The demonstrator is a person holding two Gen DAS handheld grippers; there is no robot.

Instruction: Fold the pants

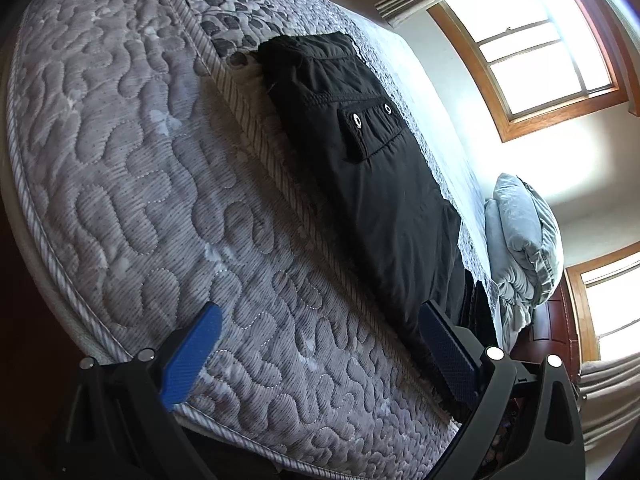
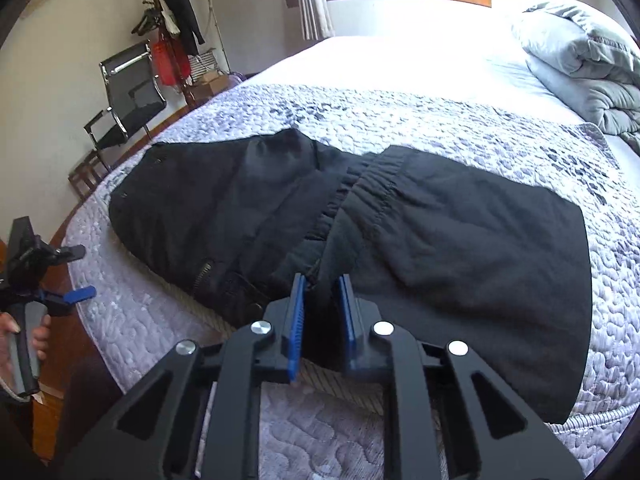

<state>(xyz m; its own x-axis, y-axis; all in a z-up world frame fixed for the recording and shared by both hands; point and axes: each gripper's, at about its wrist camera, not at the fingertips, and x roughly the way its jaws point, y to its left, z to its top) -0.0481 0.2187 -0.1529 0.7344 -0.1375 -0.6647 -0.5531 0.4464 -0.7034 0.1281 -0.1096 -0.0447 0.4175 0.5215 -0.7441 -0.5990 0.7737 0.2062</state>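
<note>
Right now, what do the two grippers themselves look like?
Both are alike: a black angular frame with triangular cut-outs and round silver bolt heads, ending in two flat blue ribbed fingers. The left gripper also shows a grey handle under its black body.

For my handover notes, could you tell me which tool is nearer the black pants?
Right. The right tool pinches the black pants at the mattress edge; the left tool hangs open beside the bed, apart.
</note>
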